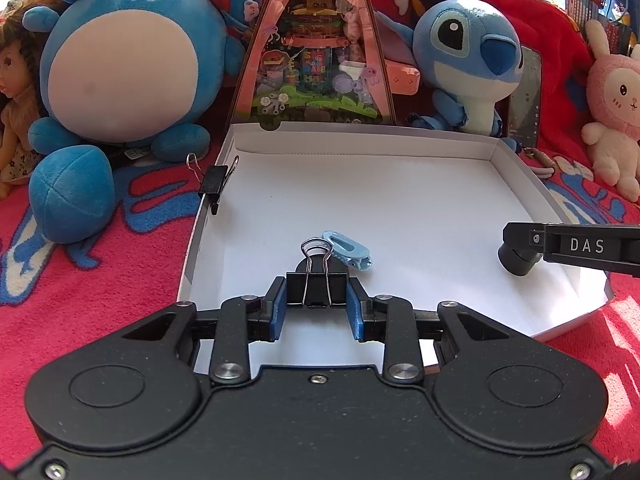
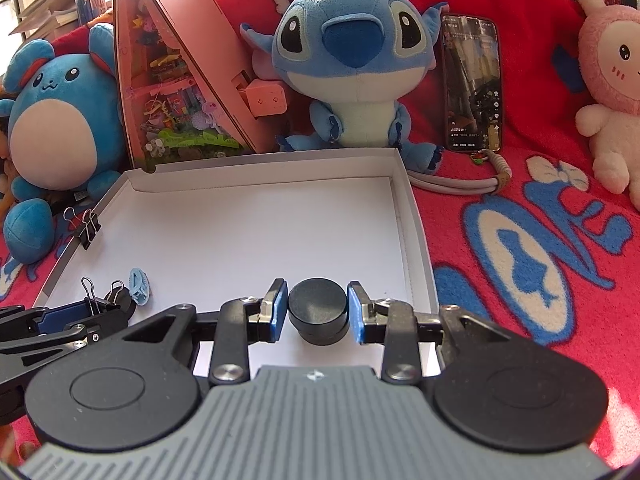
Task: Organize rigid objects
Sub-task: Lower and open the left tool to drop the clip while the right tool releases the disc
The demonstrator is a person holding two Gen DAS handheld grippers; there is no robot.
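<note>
A black binder clip [image 1: 316, 289] sits between the blue pads of the left gripper [image 1: 316, 304]. The jaws are closed on its two sides, and its silver wire handles point up and away. Just behind it lies a small light blue clip [image 1: 347, 249], flat on the floor of the white box [image 1: 400, 200]. Something dark and round peeks out behind the held clip (too hidden to tell what it is).

The right gripper [image 2: 318, 308] holds a round black cap [image 2: 318, 310], a short fat thing, low over the box floor near the right wall. Its jaws press on both sides of the cap. In the left wrist view this gripper comes in from the right edge, and most of it is cut off. In the right wrist view the left gripper shows at the bottom left, pointing in sideways.

Both grippers reach level into the front part of the box, well apart.

A second binder clip [image 1: 214, 186] is pinched onto the left wall of the box. The box rests on a red blanket [image 2: 520, 240]. Behind it stand a round blue plush [image 1: 124, 60], a pink triangle toy box [image 1: 316, 48], a blue big-eared plush [image 2: 356, 68], a phone [image 2: 472, 84] and a pink bunny [image 2: 612, 80].
</note>
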